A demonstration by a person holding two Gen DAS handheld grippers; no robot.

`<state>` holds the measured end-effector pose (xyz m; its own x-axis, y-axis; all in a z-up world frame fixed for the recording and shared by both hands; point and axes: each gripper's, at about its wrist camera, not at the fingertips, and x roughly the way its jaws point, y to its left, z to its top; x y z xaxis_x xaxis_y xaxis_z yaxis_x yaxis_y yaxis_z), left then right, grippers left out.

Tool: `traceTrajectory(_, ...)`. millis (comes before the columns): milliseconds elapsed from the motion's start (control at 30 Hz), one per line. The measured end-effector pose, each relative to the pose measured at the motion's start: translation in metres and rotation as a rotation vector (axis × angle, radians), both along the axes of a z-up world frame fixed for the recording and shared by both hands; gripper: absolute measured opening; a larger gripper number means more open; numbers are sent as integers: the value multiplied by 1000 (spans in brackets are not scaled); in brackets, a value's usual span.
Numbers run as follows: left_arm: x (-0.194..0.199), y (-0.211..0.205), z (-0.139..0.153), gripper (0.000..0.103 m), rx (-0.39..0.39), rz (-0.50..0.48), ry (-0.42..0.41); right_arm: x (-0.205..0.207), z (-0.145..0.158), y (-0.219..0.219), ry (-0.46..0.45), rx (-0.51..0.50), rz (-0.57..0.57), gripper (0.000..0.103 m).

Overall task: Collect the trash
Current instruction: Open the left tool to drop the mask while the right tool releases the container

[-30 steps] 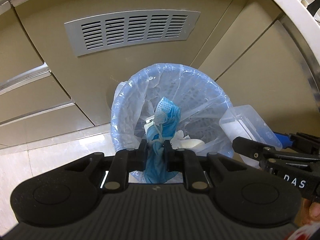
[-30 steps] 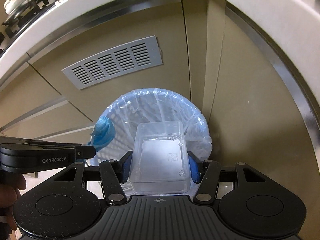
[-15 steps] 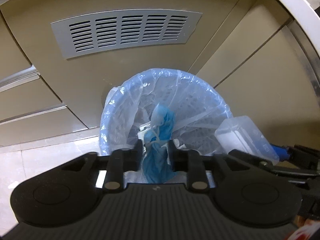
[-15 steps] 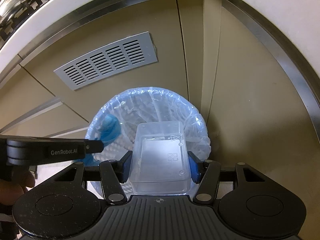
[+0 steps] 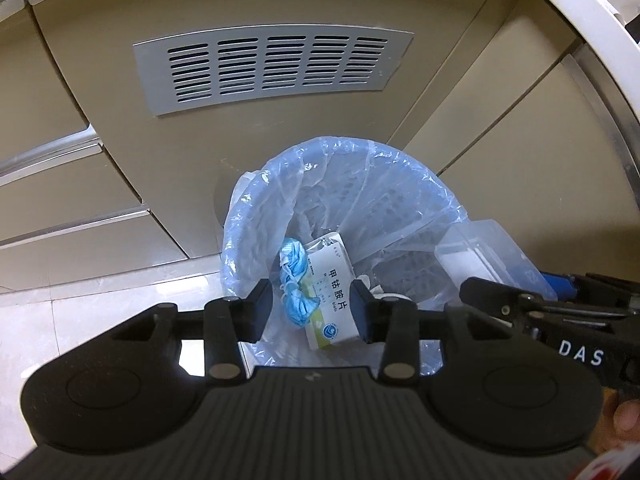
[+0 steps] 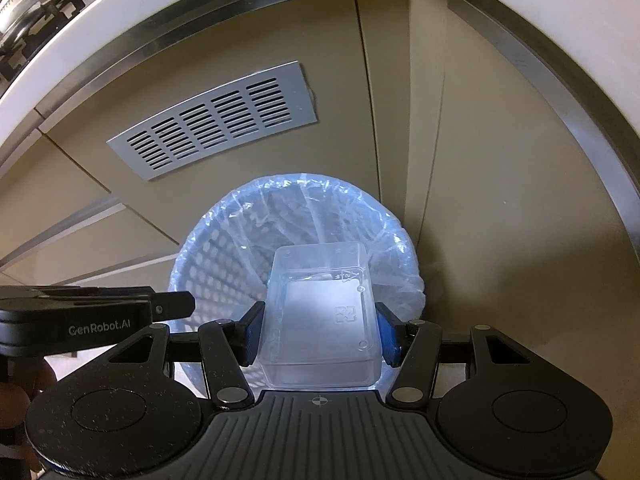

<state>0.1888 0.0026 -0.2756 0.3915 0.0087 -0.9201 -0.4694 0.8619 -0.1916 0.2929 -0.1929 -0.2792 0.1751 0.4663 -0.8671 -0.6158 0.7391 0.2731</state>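
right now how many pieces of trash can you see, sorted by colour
blue: 1, the crumpled face mask lying loose in the lined bin
white: 1, the medicine box in the bin
clear: 1, the plastic container in the right gripper
total: 3
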Motion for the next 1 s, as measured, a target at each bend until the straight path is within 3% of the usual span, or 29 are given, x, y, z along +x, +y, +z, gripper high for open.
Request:
traceTrajectory(833,-7,3,5,38,5,7,-15,0,-3,4,14,63,-41,56)
traceTrajectory(1000,-8,3,4,38,5,6,-15,3,-1,1,17,98,-69,66)
